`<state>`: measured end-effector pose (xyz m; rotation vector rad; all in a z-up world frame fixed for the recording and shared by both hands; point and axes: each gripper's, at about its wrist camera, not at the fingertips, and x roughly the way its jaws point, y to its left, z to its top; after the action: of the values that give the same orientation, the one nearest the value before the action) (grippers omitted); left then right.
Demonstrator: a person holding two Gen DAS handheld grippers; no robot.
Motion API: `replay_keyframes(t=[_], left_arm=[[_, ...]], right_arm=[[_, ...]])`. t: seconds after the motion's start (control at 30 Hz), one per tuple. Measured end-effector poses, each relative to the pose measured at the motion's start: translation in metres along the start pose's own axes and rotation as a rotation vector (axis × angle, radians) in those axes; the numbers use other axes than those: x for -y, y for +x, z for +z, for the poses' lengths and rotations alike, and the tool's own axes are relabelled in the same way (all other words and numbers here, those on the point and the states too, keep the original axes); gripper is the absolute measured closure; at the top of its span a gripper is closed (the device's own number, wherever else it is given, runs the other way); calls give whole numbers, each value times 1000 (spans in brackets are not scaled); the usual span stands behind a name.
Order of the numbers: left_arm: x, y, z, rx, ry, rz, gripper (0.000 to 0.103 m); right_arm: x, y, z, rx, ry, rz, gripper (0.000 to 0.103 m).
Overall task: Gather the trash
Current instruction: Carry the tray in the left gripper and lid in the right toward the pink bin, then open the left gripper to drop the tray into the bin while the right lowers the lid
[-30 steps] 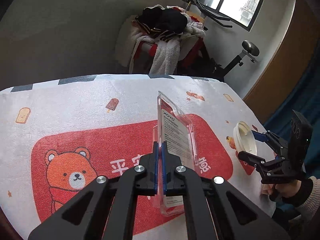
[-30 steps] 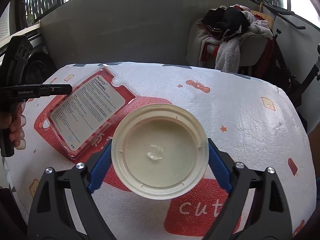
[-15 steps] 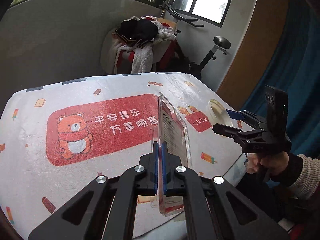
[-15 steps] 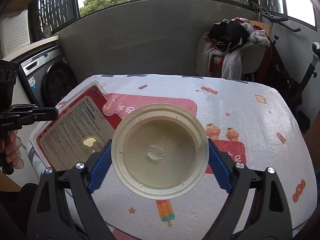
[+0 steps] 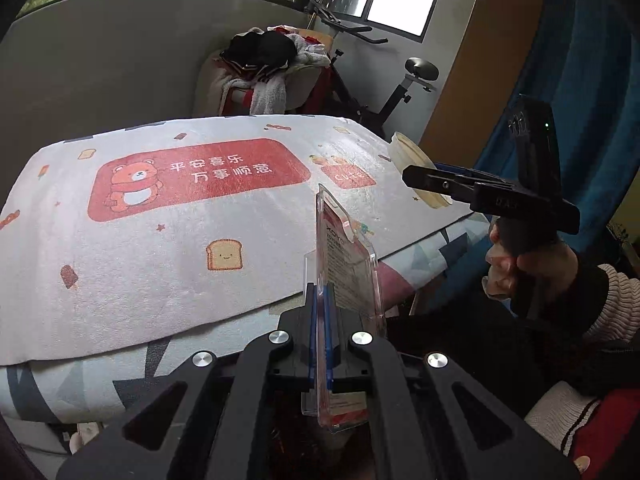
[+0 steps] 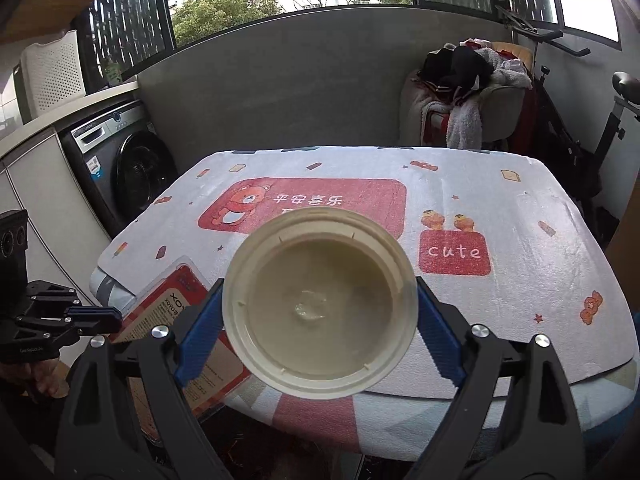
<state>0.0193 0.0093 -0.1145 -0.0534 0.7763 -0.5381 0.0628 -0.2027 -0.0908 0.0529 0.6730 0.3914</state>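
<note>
So both hands are loaded right now. Nearest in the left wrist view, the left gripper [image 5: 319,332] is clamped on the edge of a clear blister pack [image 5: 347,264] with a red card insert, standing on edge between the blue pads. In the right wrist view, the right gripper [image 6: 320,312] squeezes a cream plastic lid [image 6: 320,302] by its rim, hollow side facing the camera. Both pieces sit off the near table edge. Past them the bear tablecloth [image 6: 520,216] looks bare. Further out: washing machine [image 6: 128,168] at 10 o'clock, chair piled with clothes [image 6: 468,96] at 1 o'clock.

No bin is visible, so I'd guess it's down by the floor. Tip: keep both grips firm, lower right over the bin, then let go one at a time. That thin pack can twist.
</note>
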Motion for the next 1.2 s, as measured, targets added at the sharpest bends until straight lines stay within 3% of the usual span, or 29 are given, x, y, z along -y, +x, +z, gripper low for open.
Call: replay_keyframes(t=[0.2,0.73,0.83,0.87,0.93,1.07,1.2], left_arm=[[16,1,-28,-44,89,-19,99],[23,22,-58,-109,65,-64,98],[28,21,-58,-102,83,-27,96],[30,19,-58,-89,86,-24,94],[32,15,-56,-60,82,-9,61],[31,4,-52,9,66,37,48],[23,-8,-50,73,39,99,21]], right_arm=[[-3,-11,-23,-11,38,6,16],[-14,-10,-45,-52,35,-1,16],[-16,-8,-48,-58,31,1,16],[-17,-8,-49,-60,27,0,16],[-20,-7,-51,-65,19,0,16],[-24,-5,-56,-80,1,-1,16],[-30,-3,-62,-100,-13,1,16]])
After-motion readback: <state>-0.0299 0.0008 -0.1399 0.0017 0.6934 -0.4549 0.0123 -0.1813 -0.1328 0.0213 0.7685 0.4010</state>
